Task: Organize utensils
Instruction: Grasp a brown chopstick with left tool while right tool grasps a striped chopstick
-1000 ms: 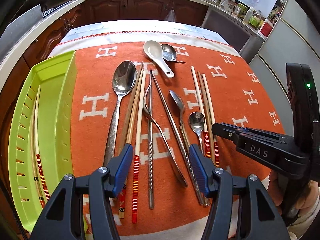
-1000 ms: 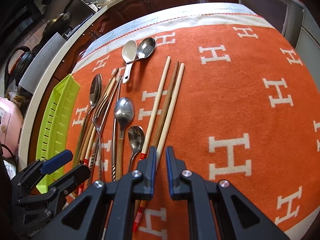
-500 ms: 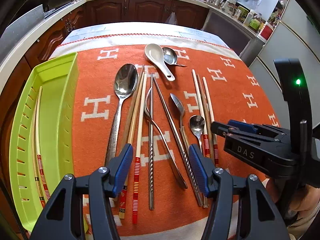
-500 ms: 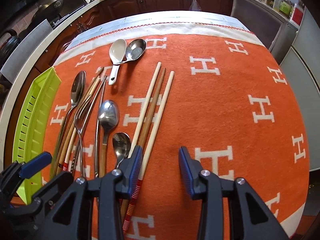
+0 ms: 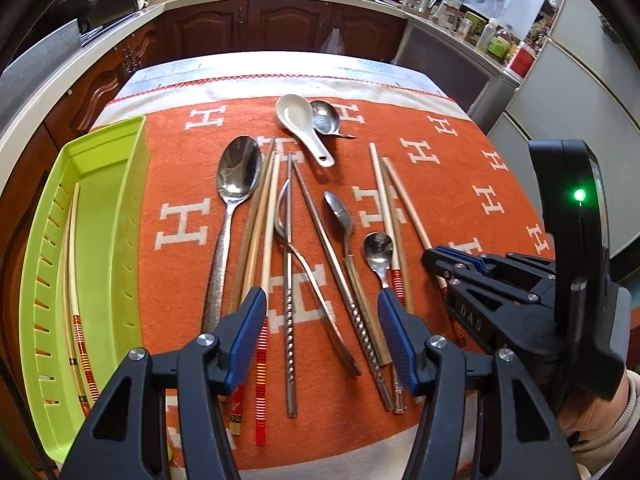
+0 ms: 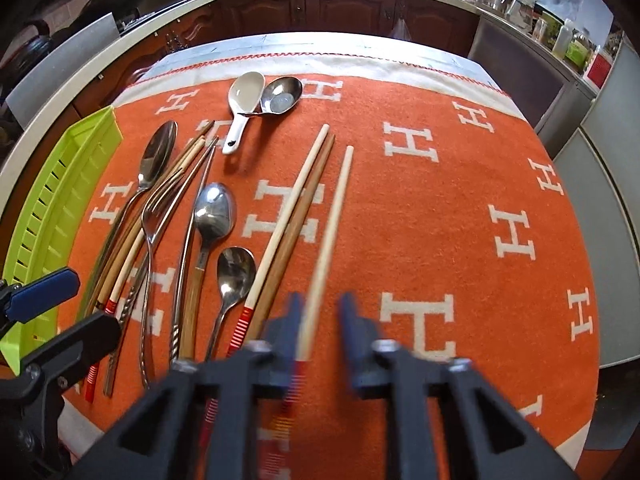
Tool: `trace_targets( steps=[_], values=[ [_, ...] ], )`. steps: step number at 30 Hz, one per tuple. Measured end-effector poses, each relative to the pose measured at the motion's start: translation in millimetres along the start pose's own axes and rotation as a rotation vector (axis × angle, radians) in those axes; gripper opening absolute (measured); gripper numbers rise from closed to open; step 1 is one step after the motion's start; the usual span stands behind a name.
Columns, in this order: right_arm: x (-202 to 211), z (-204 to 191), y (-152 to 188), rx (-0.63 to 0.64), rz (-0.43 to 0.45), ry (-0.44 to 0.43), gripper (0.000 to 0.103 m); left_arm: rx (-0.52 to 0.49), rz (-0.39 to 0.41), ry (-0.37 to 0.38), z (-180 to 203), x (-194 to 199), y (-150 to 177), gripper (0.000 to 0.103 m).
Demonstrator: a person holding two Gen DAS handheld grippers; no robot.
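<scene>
Right gripper [image 6: 318, 320] spread, straddling pale wooden chopstick w/ red-striped handle [image 6: 334, 216] on orange H-pattern cloth [image 6: 460, 208]; blurred, contact unclear. Best to close squarely near handle, lift level, clear of brown neighbour chopstick [image 6: 304, 208]. Left gripper [image 5: 322, 336] spread, idle over metal utensils. Lime-green slotted plastic tray [image 5: 108, 240] far left, already holding chopsticks.

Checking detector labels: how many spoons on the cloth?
5: large spoon leftmost; ceramic spoon and short steel spoon at the far end; wood-handled spoon and small spoon centre-right.
</scene>
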State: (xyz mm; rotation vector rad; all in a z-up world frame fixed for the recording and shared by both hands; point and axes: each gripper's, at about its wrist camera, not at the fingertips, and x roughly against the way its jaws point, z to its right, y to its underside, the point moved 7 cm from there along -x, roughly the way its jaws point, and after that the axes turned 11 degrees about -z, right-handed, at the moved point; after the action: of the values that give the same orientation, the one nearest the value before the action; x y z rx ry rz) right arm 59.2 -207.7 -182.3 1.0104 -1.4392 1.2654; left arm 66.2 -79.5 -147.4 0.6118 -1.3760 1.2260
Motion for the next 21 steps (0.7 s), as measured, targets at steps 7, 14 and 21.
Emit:
trace_targets(
  steps=[7, 14, 21],
  values=[
    [4.8, 24.7, 3.6, -0.141, -0.004, -0.193, 0.005, -0.045, -0.007, 0.088, 21.5, -3.1, -4.8, 0.05],
    [11.9, 50.7, 12.3, -0.216, 0.032, -0.274, 0.005, -0.069, -0.058, 0.155, 48.6, -30.1, -13.3, 0.031],
    [10.5, 64.2, 20.5, -0.244, 0.033, -0.319, 0.005, -0.046, -0.08, 0.138, 59.8, -54.6, -16.9, 0.021]
  ],
)
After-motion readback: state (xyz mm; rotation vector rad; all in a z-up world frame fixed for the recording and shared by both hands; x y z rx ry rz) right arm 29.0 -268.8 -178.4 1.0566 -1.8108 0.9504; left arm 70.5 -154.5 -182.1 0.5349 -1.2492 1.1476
